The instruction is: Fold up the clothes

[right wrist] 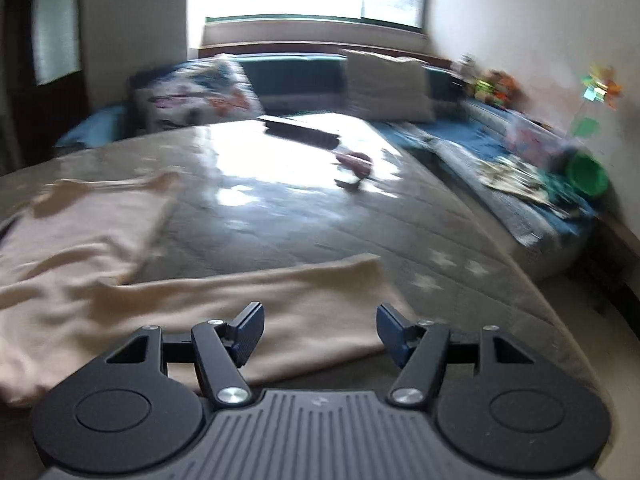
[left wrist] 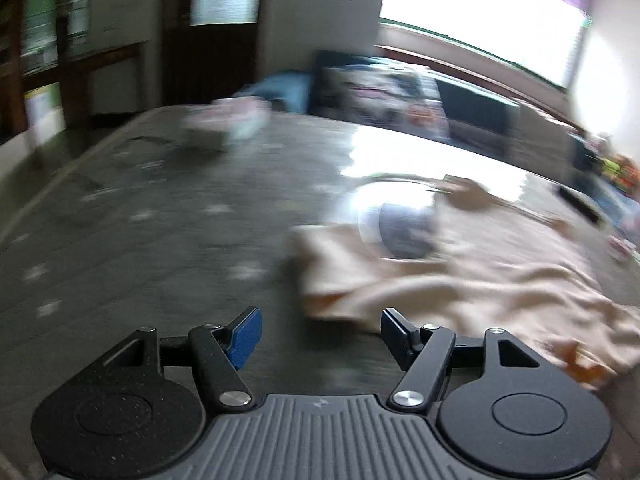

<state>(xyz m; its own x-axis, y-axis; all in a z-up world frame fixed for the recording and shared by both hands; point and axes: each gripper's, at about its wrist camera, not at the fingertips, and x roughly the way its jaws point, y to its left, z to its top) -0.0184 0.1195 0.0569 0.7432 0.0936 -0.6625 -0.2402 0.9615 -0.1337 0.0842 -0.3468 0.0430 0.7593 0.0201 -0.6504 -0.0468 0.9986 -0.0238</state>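
A pale peach garment (left wrist: 460,276) lies spread and rumpled on the grey bed cover (left wrist: 160,220), with a round grey-blue print (left wrist: 404,232) near its far end. My left gripper (left wrist: 320,334) is open and empty, just in front of the garment's near left edge. In the right wrist view the same garment (right wrist: 200,300) lies across the cover (right wrist: 360,216). My right gripper (right wrist: 320,330) is open and empty, hovering over the garment's near right edge. Both views are motion-blurred.
A small pile of pale clothes (left wrist: 228,120) sits at the bed's far left. Pillows (right wrist: 192,92) and a beige cushion (right wrist: 388,84) line the head. A dark flat object (right wrist: 304,130) and a pink item (right wrist: 356,162) lie on the cover. Toys and a green cup (right wrist: 588,176) crowd the right ledge.
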